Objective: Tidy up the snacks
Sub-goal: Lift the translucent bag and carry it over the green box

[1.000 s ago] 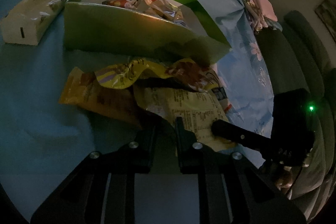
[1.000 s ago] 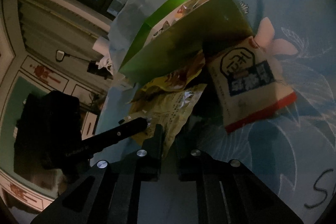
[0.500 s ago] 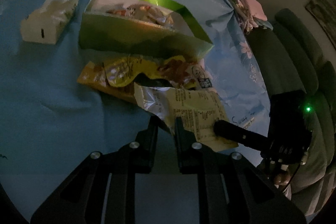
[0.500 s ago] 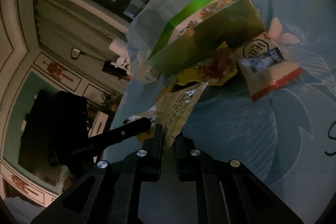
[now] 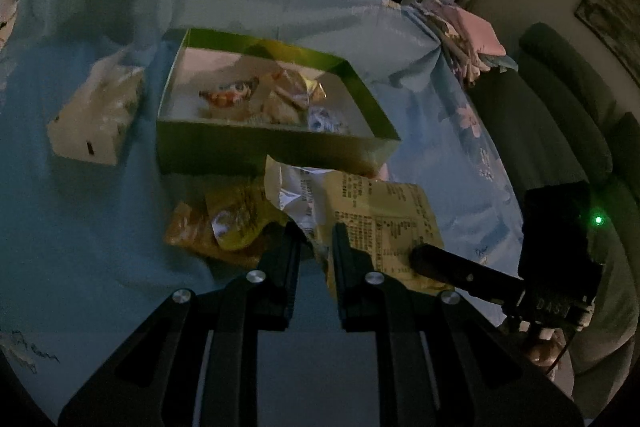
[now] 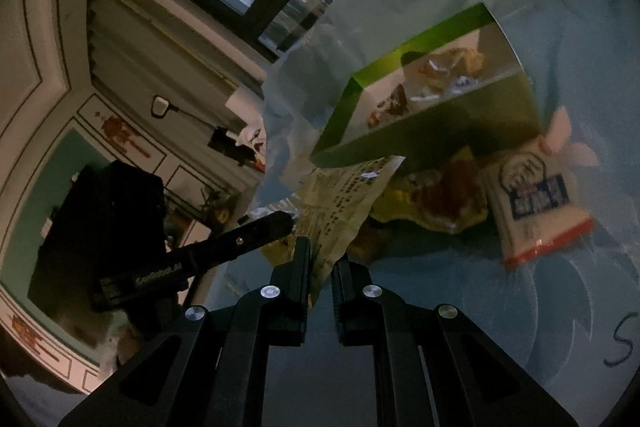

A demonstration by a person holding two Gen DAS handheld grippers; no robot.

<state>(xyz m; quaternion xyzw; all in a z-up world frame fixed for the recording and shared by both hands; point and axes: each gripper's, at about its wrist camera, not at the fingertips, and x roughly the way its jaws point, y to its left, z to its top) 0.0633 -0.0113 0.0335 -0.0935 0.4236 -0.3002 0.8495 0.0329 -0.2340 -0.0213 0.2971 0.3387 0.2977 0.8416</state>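
Both grippers hold one pale yellow snack packet [image 5: 376, 211], its printed back toward the cameras, lifted off the table. My left gripper [image 5: 316, 239] is shut on its lower left edge. My right gripper [image 6: 322, 251] is shut on the other edge of the same packet [image 6: 340, 195]. Behind it stands the green box [image 5: 276, 147] with several snacks inside, also seen from the right as the green box [image 6: 432, 123]. On the cloth lie a yellow packet [image 5: 236, 219], an orange packet [image 5: 188, 231] and a white packet with a red edge [image 6: 536, 203].
A white tissue pack [image 5: 96, 119] lies left of the box on the blue cloth [image 5: 80, 227]. Folded pink cloths [image 5: 468, 35] sit at the table's far right corner. A dark sofa [image 5: 560, 99] stands beyond the right edge; windows run along the back.
Both grippers have risen with the pale packet, lifting it off the pile. The box and the loose packets now look smaller and lower, and the box's inside shows.
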